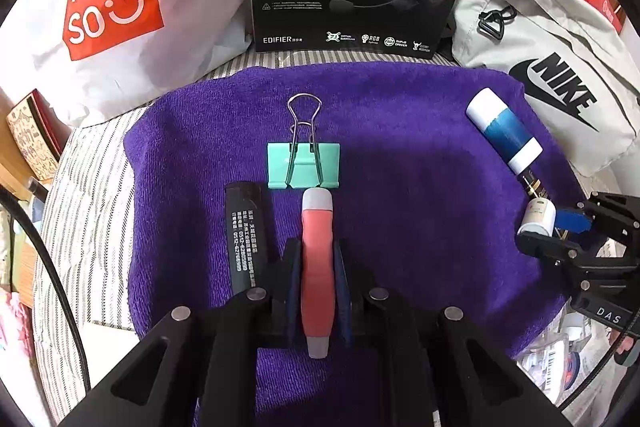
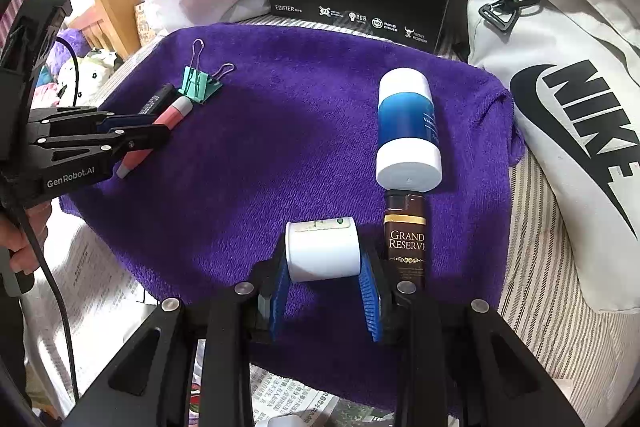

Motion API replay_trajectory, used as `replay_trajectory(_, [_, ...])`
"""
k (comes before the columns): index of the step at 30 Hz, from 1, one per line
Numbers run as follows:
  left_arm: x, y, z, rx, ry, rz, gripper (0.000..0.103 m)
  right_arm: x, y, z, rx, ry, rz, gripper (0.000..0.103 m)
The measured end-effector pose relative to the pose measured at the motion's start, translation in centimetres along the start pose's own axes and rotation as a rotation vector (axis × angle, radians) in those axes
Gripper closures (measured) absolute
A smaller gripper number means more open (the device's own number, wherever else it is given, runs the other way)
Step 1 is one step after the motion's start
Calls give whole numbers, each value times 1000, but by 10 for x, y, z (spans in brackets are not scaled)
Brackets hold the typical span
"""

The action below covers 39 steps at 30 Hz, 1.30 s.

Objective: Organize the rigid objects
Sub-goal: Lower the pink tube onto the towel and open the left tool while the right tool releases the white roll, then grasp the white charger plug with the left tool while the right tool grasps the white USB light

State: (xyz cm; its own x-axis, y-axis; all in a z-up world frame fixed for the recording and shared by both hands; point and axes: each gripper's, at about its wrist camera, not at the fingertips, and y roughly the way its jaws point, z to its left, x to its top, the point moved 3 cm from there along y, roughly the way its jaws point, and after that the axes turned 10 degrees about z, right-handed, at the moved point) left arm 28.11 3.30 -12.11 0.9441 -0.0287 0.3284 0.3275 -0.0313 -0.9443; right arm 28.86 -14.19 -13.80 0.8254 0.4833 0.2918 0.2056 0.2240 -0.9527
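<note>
1. The coral marker [image 1: 317,267], smooth with grey ends, runs lengthwise along the left tool [image 1: 317,259], which is clenched on it, tip just short of the mint binder clip [image 1: 303,165].
2. The white cylindrical jar [image 2: 322,251] lies crosswise, clamped in the right tool [image 2: 324,267].
3. Both sit over fuzzy purple towel [image 1: 420,187].

1. Left gripper [image 2: 160,133]: black angular plastic frame, round silver screws, blue ribbed finger pads, white "GenRobot.AI" lettering, black cable trailing down.
2. Right gripper [image 1: 556,229]: matching black frame, silver screws, blue pads, white "DAS" marking.
</note>
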Motion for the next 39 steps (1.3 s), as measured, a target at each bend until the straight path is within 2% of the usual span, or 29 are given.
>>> replay_trajectory(4, [-4, -3, 0, -8, -3, 7, 83, -1, -1, 2, -9, -23, 19, 67])
replay_trajectory(9, [-14, -5, -6, -39, 14, 17, 63, -2, -2, -3, 14, 15, 56, 65])
replay_trajectory(13, [-21, -9, -7, -14, -6, 28, 63, -13, -16, -7, 20, 46, 58, 65])
replay_trajectory(20, [-45, -42, 0, -52, -69, -18, 64, -43, -57, -11, 13, 156, 1, 61])
replay_trajectory(27, [-73, -65, -28, -76, -21, -35, 64, -77, -85, 0, 25, 212, -38, 61])
replay_trajectory(39, [-87, -55, -73, -175, -35, 12, 64, -134, -97, 5, 51, 284, -19, 61])
